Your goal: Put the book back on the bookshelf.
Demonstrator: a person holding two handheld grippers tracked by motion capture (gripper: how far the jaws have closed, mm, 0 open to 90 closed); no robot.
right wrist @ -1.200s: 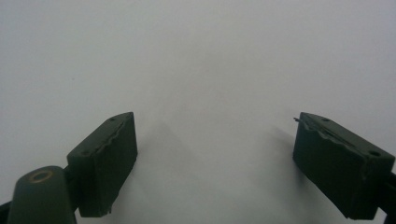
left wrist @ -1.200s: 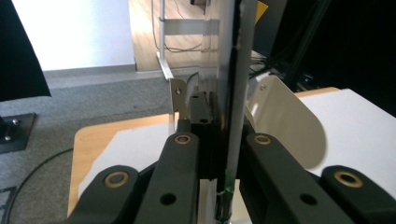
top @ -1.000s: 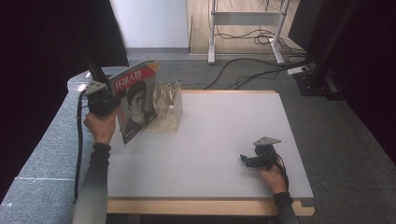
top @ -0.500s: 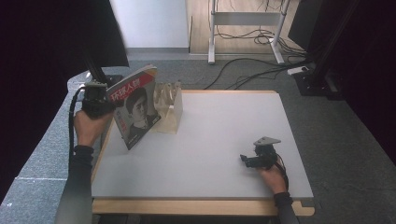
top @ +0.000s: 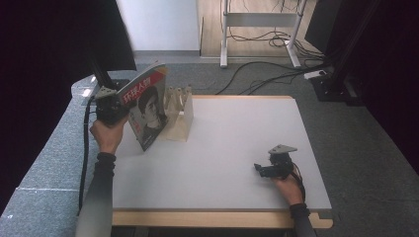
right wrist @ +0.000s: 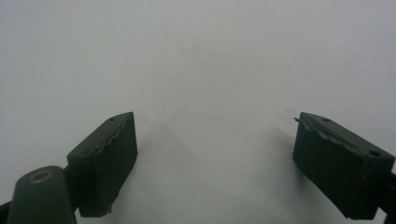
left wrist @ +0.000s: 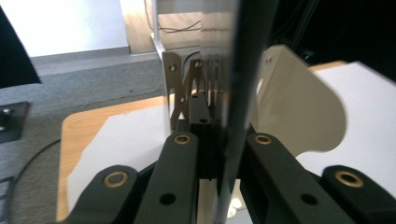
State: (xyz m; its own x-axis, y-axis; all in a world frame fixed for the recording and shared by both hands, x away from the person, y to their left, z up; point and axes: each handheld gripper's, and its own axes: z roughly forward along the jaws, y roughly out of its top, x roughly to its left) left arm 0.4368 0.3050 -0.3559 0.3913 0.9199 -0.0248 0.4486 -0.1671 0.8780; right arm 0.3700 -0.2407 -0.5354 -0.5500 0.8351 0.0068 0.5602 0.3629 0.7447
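Left tongs (top: 114, 109) grip the magazine (top: 146, 109) upright, probably to slide it into the rack (top: 181, 118). Right tongs (top: 263, 170) rest open on the table (top: 237, 133).

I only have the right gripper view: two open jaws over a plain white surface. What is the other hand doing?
Observer: The left gripper is shut on a magazine, held upright at the table's far left corner.
Operator: Anything near the magazine?
Observer: A pale slotted rack stands right beside it; in the left gripper view the magazine's edge lines up with the rack's dividers.
Operator: And where is my right gripper on the table?
Observer: The right gripper rests low near the front right, jaws open, with nothing between them, far from the rack.
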